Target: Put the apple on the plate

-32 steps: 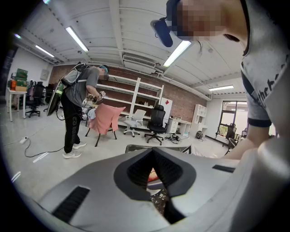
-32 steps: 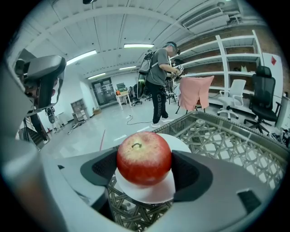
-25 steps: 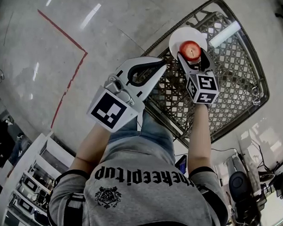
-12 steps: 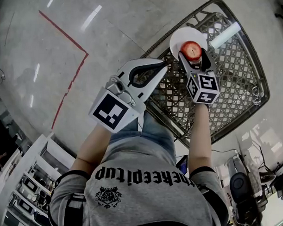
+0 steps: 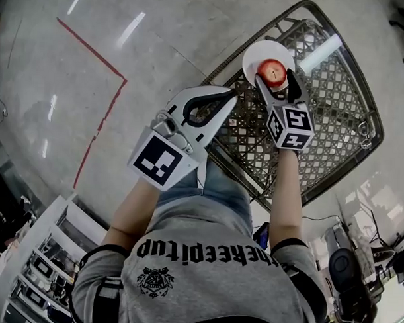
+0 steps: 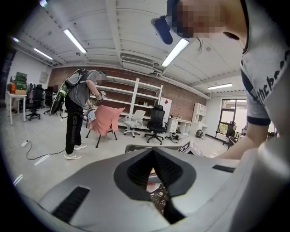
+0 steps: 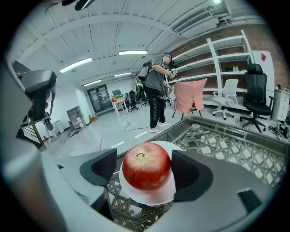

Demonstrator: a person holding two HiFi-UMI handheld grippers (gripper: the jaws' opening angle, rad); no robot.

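Apple: one round red apple, stem up, resting on the plate right between the right gripper's jaws.
Plate: one round white plate, and the apple sits on its nearer half, with bare white showing beyond.
Right gripper: jaws released and standing apart either side of the apple. A sliver of white plate shows between one jaw and the fruit, and the other jaw is just beside the skin.
Left gripper: jaws clenched tip to tip with nothing in them, only lattice showing through the gap behind the tips.
Tabletop: one dark woven-lattice tabletop with a raised dark rim.
Edges: the plate lies just inside the rim at the tabletop's far left side in the head view, and the grey polished floor drops away straight past it.
Open room: plenty of bare lattice runs off to the right of the plate and back toward the person.
Left gripper's spot: it hangs over the tabletop's left rim, near the plate but not touching it, and apart from the right gripper.
Floor: one thin red line with a corner in it, well apart from the tabletop.
Background: one standing person, one pink-draped chair and one black office chair.
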